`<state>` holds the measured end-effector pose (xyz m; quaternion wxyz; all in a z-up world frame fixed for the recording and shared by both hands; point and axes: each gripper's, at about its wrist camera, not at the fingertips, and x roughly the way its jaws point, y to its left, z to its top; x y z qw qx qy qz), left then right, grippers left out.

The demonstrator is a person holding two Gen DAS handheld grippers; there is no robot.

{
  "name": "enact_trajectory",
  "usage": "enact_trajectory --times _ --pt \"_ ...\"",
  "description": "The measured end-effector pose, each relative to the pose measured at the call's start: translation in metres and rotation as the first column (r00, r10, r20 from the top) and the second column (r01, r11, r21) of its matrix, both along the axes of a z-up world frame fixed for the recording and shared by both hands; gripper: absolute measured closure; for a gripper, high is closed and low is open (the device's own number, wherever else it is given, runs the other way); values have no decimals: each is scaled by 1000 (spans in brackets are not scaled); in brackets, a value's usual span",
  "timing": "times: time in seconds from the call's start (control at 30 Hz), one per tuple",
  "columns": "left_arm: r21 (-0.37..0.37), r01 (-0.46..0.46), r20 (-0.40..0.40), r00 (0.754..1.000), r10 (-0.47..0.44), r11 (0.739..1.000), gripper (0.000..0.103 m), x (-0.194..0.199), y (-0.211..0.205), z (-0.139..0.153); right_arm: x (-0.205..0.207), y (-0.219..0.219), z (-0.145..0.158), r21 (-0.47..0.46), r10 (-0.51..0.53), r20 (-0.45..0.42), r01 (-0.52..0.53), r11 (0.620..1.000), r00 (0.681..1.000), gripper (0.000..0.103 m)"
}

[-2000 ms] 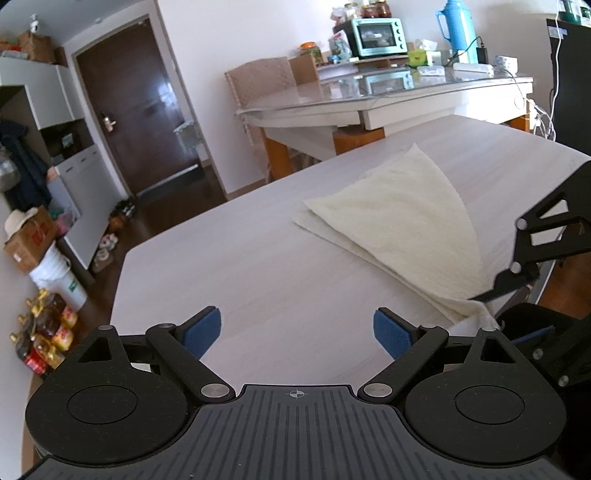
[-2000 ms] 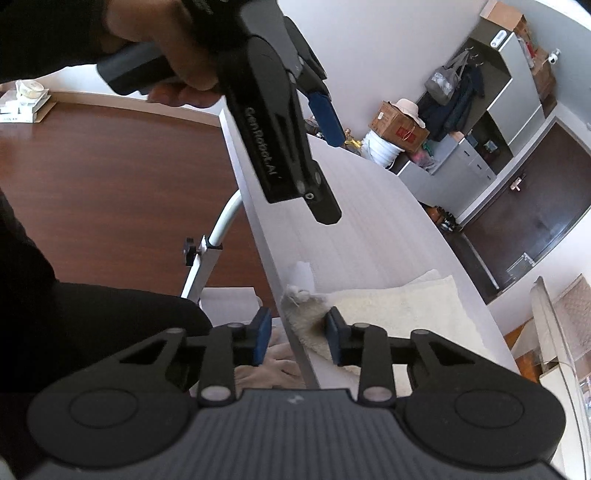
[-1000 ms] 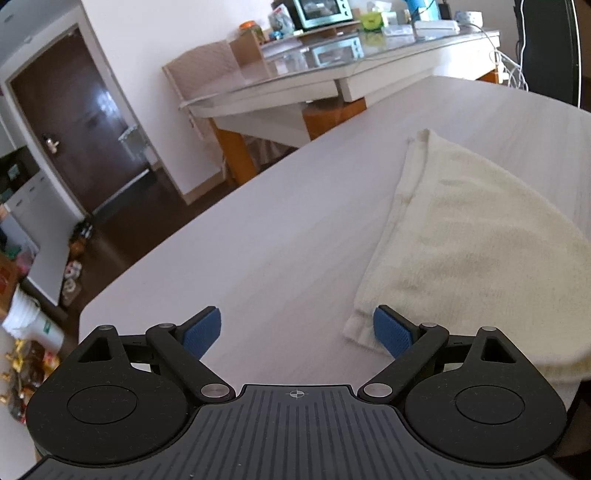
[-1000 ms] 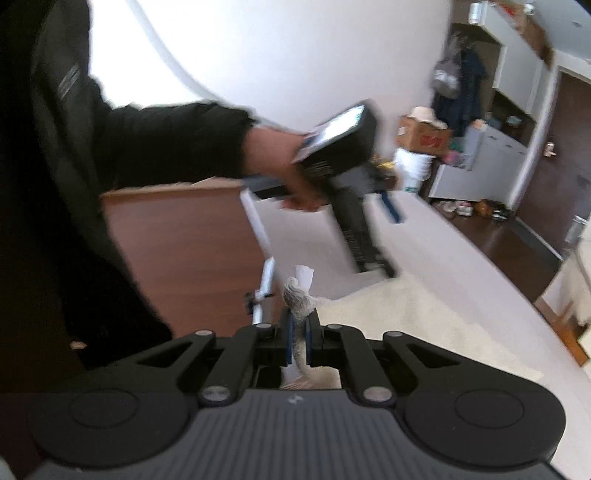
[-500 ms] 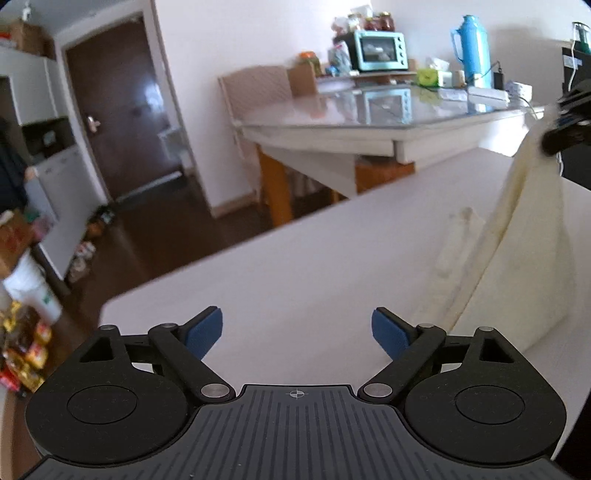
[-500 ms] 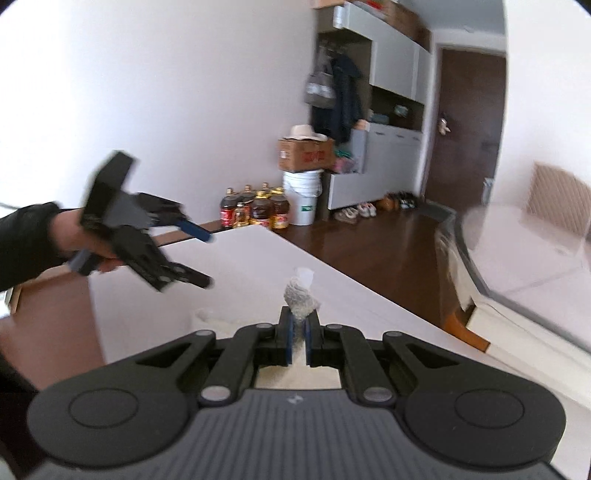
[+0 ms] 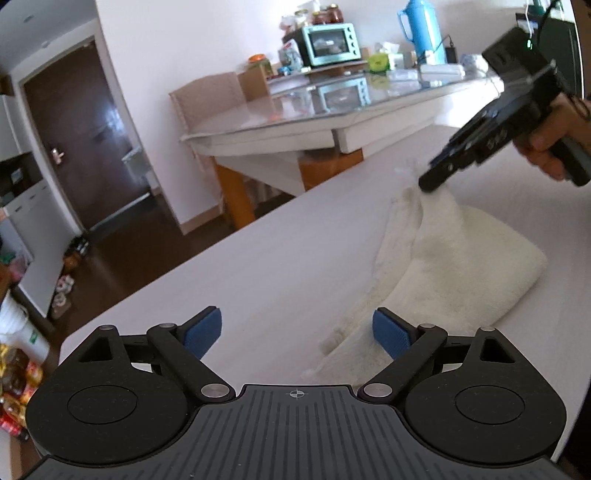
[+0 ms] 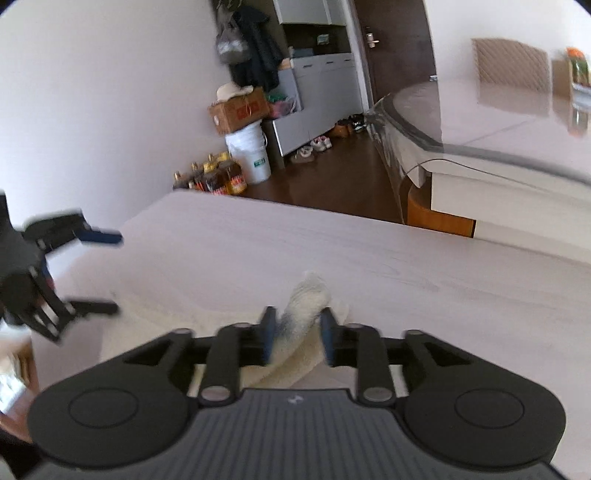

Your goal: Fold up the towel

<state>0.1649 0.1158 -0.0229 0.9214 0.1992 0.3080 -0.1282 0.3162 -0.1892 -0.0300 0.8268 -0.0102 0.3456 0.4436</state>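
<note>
The cream towel [image 7: 458, 266] lies folded over itself on the pale wood-grain desk [image 7: 280, 266], toward the desk's right side in the left wrist view, one layer doubled back over a lower layer whose edge shows along the left. Its far corner is pulled up into a small peak. In the right wrist view that corner [image 8: 306, 306] stands between the blue pads [image 8: 267, 334] of the right gripper [image 8: 295, 338]; the jaws are parted, with a gap on either side of the cloth, so they are not pinching it (the frame is somewhat blurred). In the left wrist view the right gripper [image 7: 436, 181], held in a hand [image 7: 546, 147], has its tip right at the peak.

The left gripper [image 7: 297, 332] has its jaws spread wide and holds nothing; its right pad [image 7: 391, 334] sits over the towel's near end, though whether it touches cannot be told. Seen from the right wrist, the left gripper [image 8: 85, 269] hovers near the desk's left edge.

Beyond the desk stands a glass-topped table [image 7: 332, 110] carrying a teal toaster oven [image 7: 330, 44] and a blue thermos [image 7: 419, 31].
</note>
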Motion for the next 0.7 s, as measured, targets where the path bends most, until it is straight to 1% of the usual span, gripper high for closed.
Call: enact_trajectory --times 0.03,0.1,0.3,0.33,0.37,0.4,0.43,0.47,0.53,0.6,0.67,0.7 --pt "8 -3 -4 1000 3 1000 10 1 -1 -2 1 1 1 8 -1 -10 1 1000 1000 59" --pt "18 -9 -8 1000 9 1000 9 2 -2 -6 0 2 0 0 -2 -25 2 1000 1000 59" --pt "35 -27 -4 1000 27 999 9 -3 -1 -8 -4 3 -6 -24 -30 -22 29 999 999 61" --pt "29 -31 -5 999 31 999 9 -3 0 -8 -5 4 -6 -31 -33 -15 33 999 999 65" --pt "22 -36 -5 999 36 999 9 -3 2 -8 -6 5 -6 -32 -35 -7 35 999 999 75" --pt "15 -41 -6 999 41 999 9 -3 4 -8 -7 6 -6 -33 -37 1 37 999 999 79" --pt "9 -44 -4 999 44 999 9 -3 5 -8 -8 7 -6 -30 -38 7 38 999 999 86" --pt "-4 -50 -1 999 50 999 9 -4 6 -8 -10 6 -4 -18 -39 13 39 999 999 90" --pt "-29 -59 13 998 59 998 9 -8 10 -5 -10 7 -3 4 -37 11 37 999 999 92" --pt "-57 -64 44 997 67 996 10 -13 15 -1 -10 7 -1 5 -36 1 36 999 999 91" --pt "-48 -69 47 996 71 996 10 -13 16 -1 -11 7 -1 -22 -65 9 65 998 998 79" --pt "-41 -71 46 996 73 997 10 -13 16 -1 -11 7 -1 -40 -79 22 80 996 997 79"
